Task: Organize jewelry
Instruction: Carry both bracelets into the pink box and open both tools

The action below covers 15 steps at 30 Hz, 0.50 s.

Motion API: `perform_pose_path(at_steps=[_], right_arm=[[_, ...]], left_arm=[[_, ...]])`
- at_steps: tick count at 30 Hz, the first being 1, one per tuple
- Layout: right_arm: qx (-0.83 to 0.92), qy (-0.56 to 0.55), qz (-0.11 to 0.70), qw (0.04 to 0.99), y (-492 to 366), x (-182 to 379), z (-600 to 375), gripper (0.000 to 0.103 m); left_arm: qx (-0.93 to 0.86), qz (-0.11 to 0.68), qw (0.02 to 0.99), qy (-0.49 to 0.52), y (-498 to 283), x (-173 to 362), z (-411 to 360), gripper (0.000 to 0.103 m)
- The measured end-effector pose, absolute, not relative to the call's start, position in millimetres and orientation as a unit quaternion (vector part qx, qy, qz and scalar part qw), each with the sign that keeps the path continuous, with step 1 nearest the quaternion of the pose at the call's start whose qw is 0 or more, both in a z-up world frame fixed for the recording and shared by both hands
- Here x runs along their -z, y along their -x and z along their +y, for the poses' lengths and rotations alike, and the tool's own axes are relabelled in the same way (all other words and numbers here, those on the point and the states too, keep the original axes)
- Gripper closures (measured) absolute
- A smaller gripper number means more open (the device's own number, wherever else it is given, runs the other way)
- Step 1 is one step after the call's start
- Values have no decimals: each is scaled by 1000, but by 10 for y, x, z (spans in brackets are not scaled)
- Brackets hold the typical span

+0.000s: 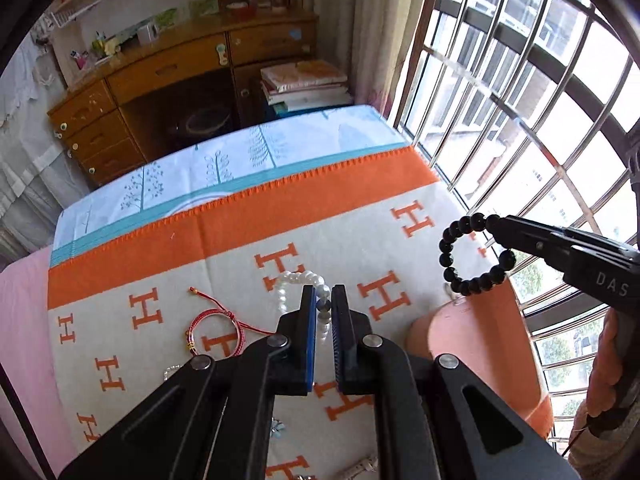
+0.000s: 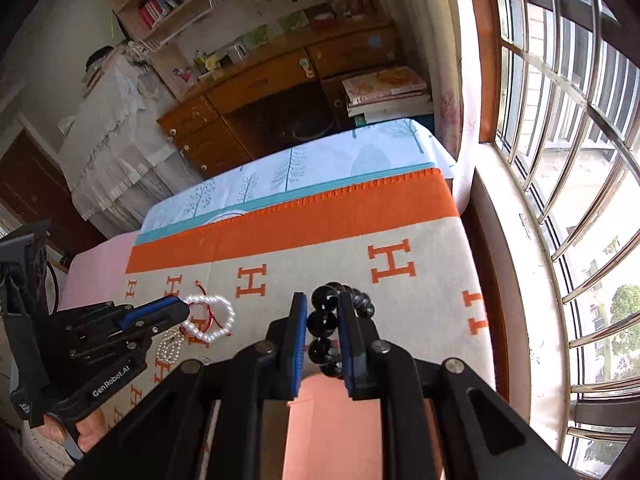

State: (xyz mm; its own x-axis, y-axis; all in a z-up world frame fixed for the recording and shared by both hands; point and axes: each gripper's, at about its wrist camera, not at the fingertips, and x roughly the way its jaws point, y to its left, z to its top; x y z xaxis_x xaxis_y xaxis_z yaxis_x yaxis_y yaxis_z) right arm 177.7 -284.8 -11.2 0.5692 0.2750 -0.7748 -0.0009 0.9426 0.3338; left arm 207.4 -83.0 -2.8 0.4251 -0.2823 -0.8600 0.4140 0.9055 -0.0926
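Now left hand-held gripper [image 1: 322,300] clamping white bead bracelet [image 1: 296,280], right hand-held gripper [image 2: 323,308] clamping black bead bracelet [image 2: 326,320]

Orange H-patterned blanket [image 1: 280,224], red cord bracelet [image 1: 214,330]

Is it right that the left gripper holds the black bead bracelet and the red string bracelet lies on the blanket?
No. The left gripper holds the white pearl bracelet, as the left wrist view shows. The red string bracelet does lie on the blanket.
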Motion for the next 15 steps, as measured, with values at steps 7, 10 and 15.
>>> perform_pose_path(at_steps=[7,10,15], right_arm=[[-95,-145,446,878,-1184,-36,-2939,88],[-103,-131,463,871,-996,78,-2888,88],[-132,-128,499,847,-758,388,-2784,88]], left_arm=[[251,449,854,-71,-1497,-432,-1024,98],[273,444,850,-78,-1285,-448,-1182,98],[299,446,838,-96,-1004,-337,-1465,98]])
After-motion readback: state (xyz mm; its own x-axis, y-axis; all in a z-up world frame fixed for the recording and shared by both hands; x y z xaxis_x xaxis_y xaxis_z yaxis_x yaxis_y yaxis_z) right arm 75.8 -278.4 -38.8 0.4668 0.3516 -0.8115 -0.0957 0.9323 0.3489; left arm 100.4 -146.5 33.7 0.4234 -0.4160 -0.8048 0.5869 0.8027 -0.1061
